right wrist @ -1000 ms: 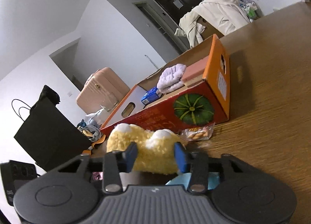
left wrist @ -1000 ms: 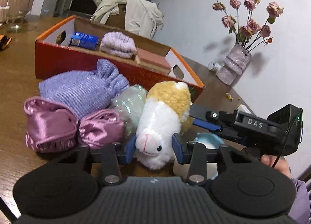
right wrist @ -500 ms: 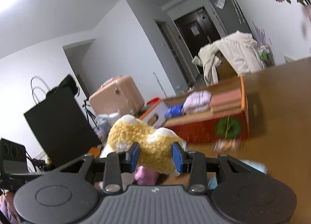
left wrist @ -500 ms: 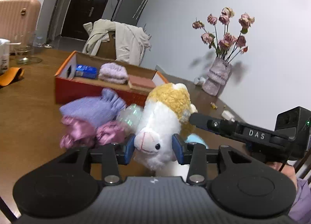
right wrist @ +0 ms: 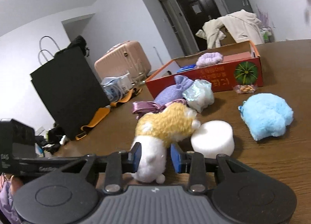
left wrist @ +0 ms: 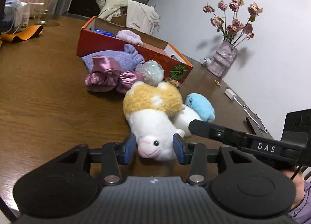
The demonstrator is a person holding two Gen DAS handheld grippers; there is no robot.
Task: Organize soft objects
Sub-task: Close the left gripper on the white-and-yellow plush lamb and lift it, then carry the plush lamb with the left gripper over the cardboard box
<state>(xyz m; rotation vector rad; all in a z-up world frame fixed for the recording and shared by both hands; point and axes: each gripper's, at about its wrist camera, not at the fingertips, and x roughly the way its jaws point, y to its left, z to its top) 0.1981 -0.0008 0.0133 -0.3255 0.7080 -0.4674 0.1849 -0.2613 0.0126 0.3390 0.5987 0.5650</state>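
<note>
Only from the right wrist, white foam cylinder [right wrist: 212,139] beside plush alpaca [right wrist: 165,126]

I see a plush alpaca [left wrist: 153,125] of fluffy white and curly yellow pile, a glossy satin bow [left wrist: 108,77], a knitted lilac pouch [left wrist: 116,57], a matt printed cardboard box [left wrist: 124,47], and a smooth, grained wooden tabletop [left wrist: 48,95].
</note>
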